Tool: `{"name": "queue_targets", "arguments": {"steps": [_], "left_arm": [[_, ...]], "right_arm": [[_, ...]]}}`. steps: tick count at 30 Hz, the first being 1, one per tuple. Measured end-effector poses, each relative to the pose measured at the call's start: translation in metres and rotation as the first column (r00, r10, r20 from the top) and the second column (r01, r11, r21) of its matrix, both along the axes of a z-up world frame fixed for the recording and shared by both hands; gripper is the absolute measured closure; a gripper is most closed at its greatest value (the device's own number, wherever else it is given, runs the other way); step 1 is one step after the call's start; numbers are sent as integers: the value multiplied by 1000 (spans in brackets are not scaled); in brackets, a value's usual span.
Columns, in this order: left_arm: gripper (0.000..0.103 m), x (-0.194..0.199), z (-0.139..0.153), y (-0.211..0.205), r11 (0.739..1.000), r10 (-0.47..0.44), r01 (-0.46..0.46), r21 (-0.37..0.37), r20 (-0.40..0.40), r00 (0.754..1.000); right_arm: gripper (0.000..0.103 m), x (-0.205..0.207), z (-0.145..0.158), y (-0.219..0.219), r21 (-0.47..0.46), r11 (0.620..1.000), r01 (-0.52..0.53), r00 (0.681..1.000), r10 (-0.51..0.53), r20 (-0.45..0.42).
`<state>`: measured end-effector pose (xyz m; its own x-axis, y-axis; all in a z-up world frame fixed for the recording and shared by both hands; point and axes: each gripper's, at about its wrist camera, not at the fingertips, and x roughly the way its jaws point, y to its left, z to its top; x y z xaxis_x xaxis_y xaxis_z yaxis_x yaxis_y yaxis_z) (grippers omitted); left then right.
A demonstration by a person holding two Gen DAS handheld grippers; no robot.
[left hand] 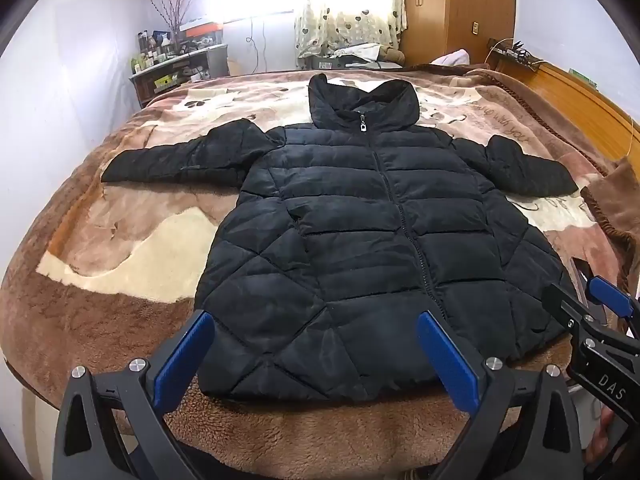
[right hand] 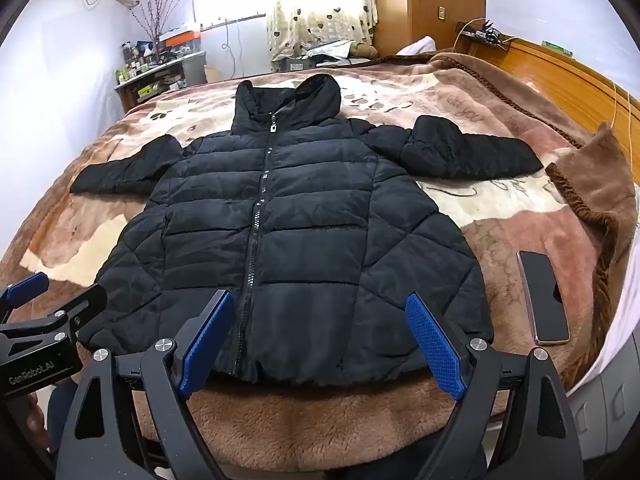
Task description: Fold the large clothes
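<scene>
Basically the black puffer jacket [left hand: 360, 220] lies flat, front up and zipped, filling the centre of both frames on the brown patterned blanket [left hand: 120, 248]. Sleeves are spread out to the left and right edges, hood [left hand: 360, 100] toward the top centre, hem at the bottom; it looks laid out like this so fold lines are easy to reach. No fold made yet, so I judge the task at its very start.

The left gripper [left hand: 316, 352] sits at the bottom of its view, jaws wide apart, nothing between the blue pads, hovering just over the hem on the jacket's left half. The right gripper [right hand: 320, 344] is likewise spread wide and empty at the bottom centre of its view, over the hem right of the zipper [right hand: 256, 216]. Each also shows at the other view's lower edge, so they are side by side, likely staged one per side for a symmetrical pickup.

A phone [right hand: 542, 296] lies on the blanket at lower right, apart from the jacket, probably parked out of the fold's way.
</scene>
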<state>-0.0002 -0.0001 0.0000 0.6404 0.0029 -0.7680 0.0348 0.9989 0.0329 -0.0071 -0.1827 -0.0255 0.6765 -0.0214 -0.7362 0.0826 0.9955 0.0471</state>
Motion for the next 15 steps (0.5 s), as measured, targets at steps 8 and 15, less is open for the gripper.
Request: {"name": "queue_targets", "arguments": {"steps": [8,15], "left_arm": [[0,2,-2,-1,1000,14,-14,1,-8,1000],[0,-1,3,6,999,26,-26,-21,-21,999]], "right_arm": [[15,-1,5,0,-7,1000,-4,1000,4,5],[15,1,8,-2,-8,1000,-8,1000,8,16]]}}
